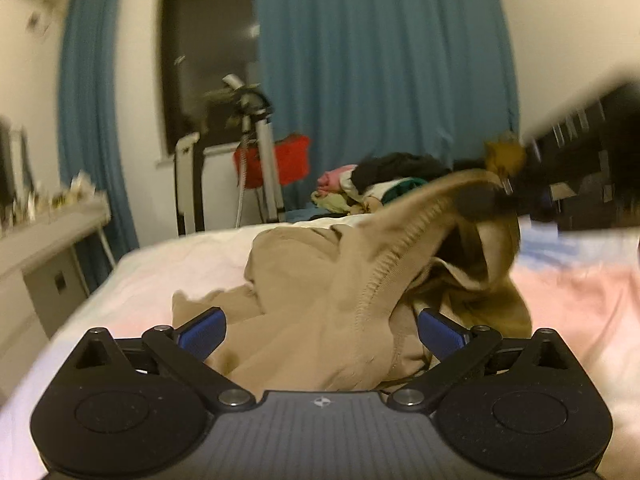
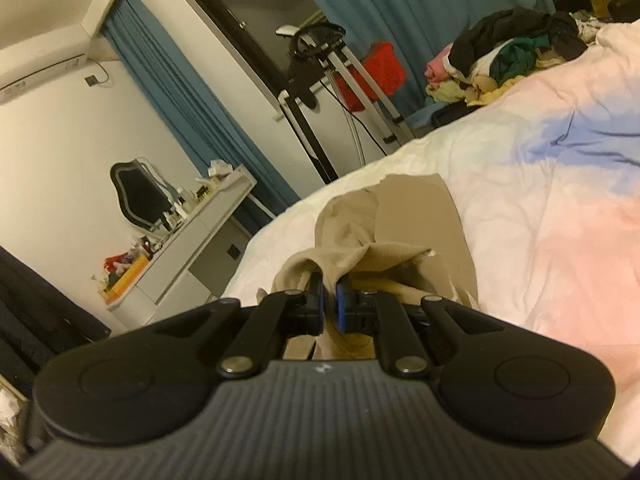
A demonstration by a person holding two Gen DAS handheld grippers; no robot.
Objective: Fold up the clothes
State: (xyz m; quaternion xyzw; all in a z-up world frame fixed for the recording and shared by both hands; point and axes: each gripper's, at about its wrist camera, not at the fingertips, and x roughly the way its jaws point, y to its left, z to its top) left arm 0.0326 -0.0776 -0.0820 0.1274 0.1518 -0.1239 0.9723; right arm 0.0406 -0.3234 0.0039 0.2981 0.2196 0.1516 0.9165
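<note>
Left wrist view is filled at the bottom by the left gripper [image 1: 320, 330], whose two blue-padded fingers [image 1: 202, 332] are spread wide with tan cloth bunched between them but not pinched. The tan garment [image 1: 320, 280] is seen lying crumpled on the bed [image 1: 152, 280], which is covered in a pale sheet shaded white, pink and blue. One ribbed edge of the garment is lifted up and to the right, where it is held by the right gripper [image 1: 486, 200], shown blurred in this view. A pile of clothes [image 1: 376, 184] in black, pink, green and yellow is seen at the far end of the bed. Behind it, blue curtains [image 1: 380, 60] and a dark window [image 1: 208, 52] are visible, with a tripod-like stand [image 1: 256, 152] and a red basket [image 1: 290, 160] below them.

From the right wrist view, which is tilted, the right gripper's blue pads [image 2: 341, 306] are shown pressed close together on a fold of the tan garment, the rest of which is draped down and spread flat on the sheet ahead. A white dresser [image 2: 192, 240] crowded with small items and a mirror [image 2: 140, 192] are seen against the wall at the left, well apart from the bed
</note>
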